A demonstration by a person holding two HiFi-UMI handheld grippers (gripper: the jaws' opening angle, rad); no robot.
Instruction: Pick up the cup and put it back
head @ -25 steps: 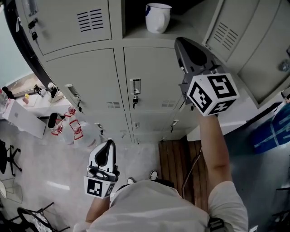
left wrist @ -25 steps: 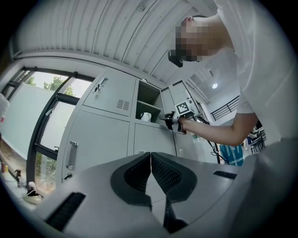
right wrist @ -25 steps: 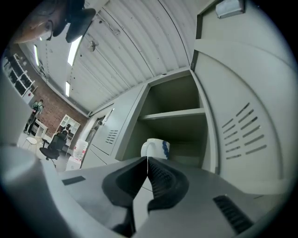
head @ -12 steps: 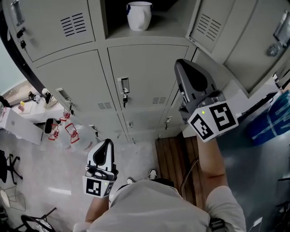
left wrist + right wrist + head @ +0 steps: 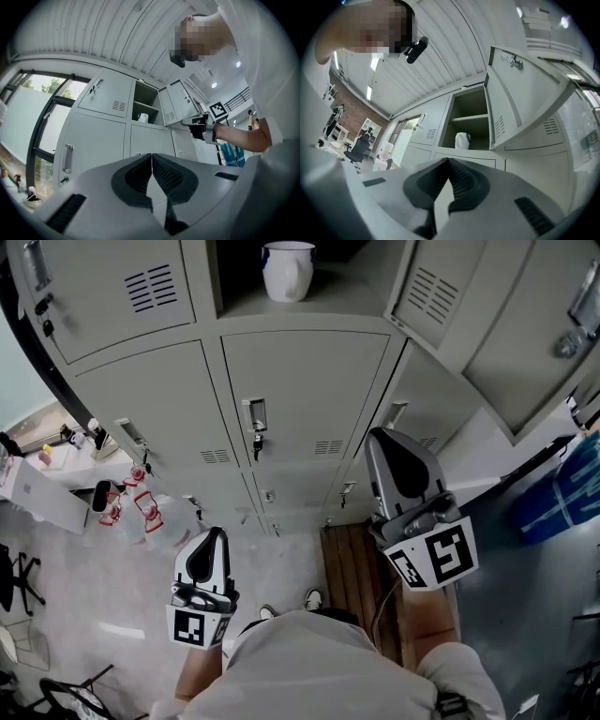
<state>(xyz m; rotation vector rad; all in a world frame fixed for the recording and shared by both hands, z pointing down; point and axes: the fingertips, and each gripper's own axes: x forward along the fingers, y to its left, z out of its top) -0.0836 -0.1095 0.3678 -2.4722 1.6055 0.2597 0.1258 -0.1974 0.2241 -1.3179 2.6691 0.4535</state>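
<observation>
The cup (image 5: pixel 288 270) stands upright on the open locker shelf (image 5: pixel 352 294) at twelve o'clock in the head view, well apart from me. I judge it is already put back. My right gripper (image 5: pixel 382 437) at three o'clock and my left gripper (image 5: pixel 214 534) at seven o'clock are both closed on nothing, hanging idle.
</observation>
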